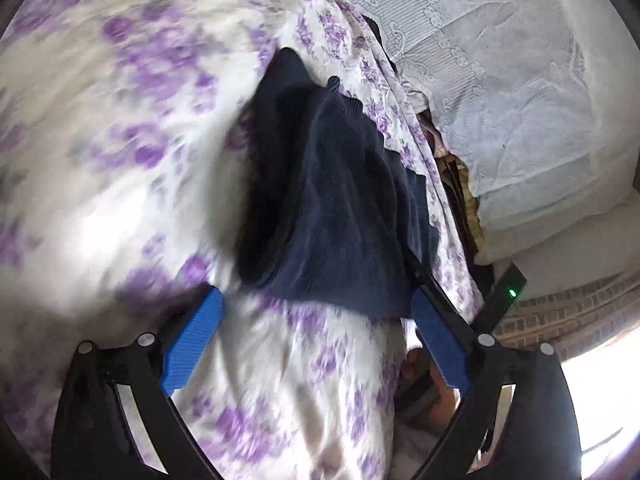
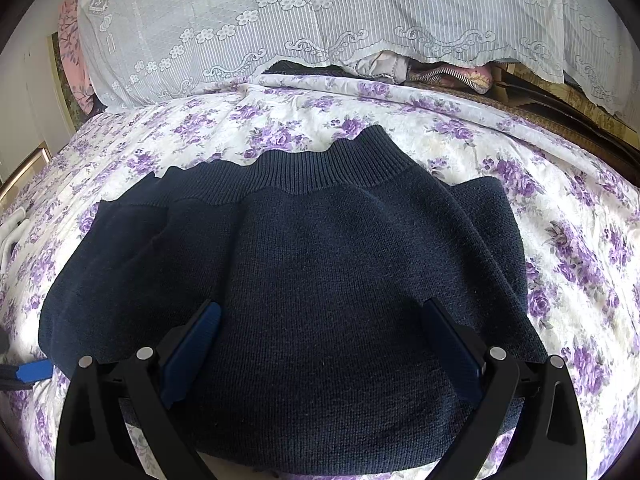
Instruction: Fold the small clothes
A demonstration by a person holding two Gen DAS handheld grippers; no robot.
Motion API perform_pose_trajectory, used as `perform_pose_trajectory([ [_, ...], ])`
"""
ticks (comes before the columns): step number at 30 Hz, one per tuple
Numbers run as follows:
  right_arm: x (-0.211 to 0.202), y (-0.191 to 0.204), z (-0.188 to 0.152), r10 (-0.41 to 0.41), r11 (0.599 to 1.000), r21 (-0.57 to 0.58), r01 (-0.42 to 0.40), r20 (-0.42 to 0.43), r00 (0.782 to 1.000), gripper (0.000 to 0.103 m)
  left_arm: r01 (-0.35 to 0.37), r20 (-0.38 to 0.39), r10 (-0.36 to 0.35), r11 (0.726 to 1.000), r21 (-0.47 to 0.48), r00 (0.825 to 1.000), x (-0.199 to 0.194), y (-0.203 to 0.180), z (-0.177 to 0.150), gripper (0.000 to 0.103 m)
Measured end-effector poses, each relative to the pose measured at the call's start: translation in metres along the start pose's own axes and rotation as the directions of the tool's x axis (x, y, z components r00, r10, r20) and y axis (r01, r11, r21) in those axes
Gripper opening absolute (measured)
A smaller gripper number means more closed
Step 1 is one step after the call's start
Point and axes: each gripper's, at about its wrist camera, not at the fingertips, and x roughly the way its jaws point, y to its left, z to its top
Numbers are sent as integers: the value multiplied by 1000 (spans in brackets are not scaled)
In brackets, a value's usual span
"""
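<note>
Right wrist alone shows sweater (image 2: 320,260) ribbed hem (image 2: 320,172) sharply.

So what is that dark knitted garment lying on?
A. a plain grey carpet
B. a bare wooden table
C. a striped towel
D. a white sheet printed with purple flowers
D: in the right wrist view the navy sweater is spread on the floral bedsheet, white with purple roses, which shows all around its edges.

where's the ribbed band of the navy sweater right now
In the right wrist view the ribbed band runs along the navy sweater's far edge, toward the lace cloth, on the floral sheet.
</note>
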Motion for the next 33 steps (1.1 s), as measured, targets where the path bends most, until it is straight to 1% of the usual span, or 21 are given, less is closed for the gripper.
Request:
perform_pose_trajectory([
  [3, 0, 0, 0, 0, 1000, 0, 0, 0, 1000, 100, -39, 12, 39, 999, 22, 999, 21, -13, 13, 92],
  [6, 0, 0, 0, 1, 1000, -1, -1, 0, 1000, 100, -101, 68, 99, 994, 27, 993, 36, -23, 26, 92],
  [7, 0, 0, 0, 1, 1000, -1, -1, 0, 1000, 100, -120, 88, 117, 992, 30, 989, 39, -26, 29, 91],
  [8, 0, 0, 0, 1, 1000, -1, -1, 0, 1000, 100, -141, 114, 136, 989, 34, 984, 42, -27, 32, 88],
  [9, 1, 0, 0, 1, 1000, 0, -1, 0, 1000, 100, -154, 127, 148, 987, 40, 981, 42, -29, 32, 85],
  [11, 1, 0, 0, -1, 1000, -1, 1, -1, 1000, 100, -218, 153, 205, 973, 75, 967, 41, -30, 30, 64],
  [13, 1, 0, 0, -1, 1000, -2, 1, -1, 1000, 100, -254, 165, 237, 963, 91, 957, 41, -29, 31, 51],
  [14, 1, 0, 0, -2, 1000, -3, 2, -2, 1000, 100, -249, 164, 231, 963, 102, 959, 40, -27, 32, 49],
  [16, 1, 0, 0, -1, 1000, -2, 1, -2, 1000, 100, -258, 169, 237, 959, 116, 957, 40, -28, 33, 47],
  [20, 1, 0, 0, -1, 1000, -3, 1, -2, 1000, 100, -317, 193, 284, 934, 165, 939, 43, -37, 29, 48],
  [21, 1, 1, 0, -1, 1000, -3, 1, -2, 1000, 100, -321, 194, 288, 933, 165, 938, 45, -37, 29, 49],
  [23, 1, 0, 0, -1, 1000, -3, 1, -2, 1000, 100, -321, 190, 289, 931, 174, 938, 48, -38, 29, 58],
  [25, 1, 0, 0, 0, 1000, -3, 0, -2, 1000, 100, -341, 197, 303, 917, 204, 932, 50, -43, 26, 59],
  [26, 1, 0, 0, 0, 1000, -3, 0, -2, 1000, 100, -349, 202, 307, 912, 217, 930, 50, -45, 26, 56],
  [27, 2, 0, 0, 0, 1000, -4, 0, -2, 1000, 100, -344, 205, 301, 913, 221, 931, 49, -45, 26, 51],
  [28, 2, 0, 0, 0, 1000, -4, 0, -2, 1000, 100, -329, 208, 285, 918, 222, 936, 46, -44, 27, 40],
  [29, 2, -1, 0, 0, 1000, -4, 0, -2, 1000, 100, -314, 207, 270, 923, 223, 940, 44, -44, 29, 33],
  [30, 2, -1, 0, 0, 1000, -4, 0, -2, 1000, 100, -302, 206, 258, 927, 222, 944, 42, -44, 29, 30],
  [32, 2, -1, 1, 1, 1000, -4, -1, -2, 1000, 100, -296, 212, 249, 927, 231, 945, 39, -46, 29, 23],
  [33, 2, -1, 1, 1, 1000, -4, -1, -2, 1000, 100, -294, 219, 244, 926, 237, 945, 36, -48, 29, 23],
])
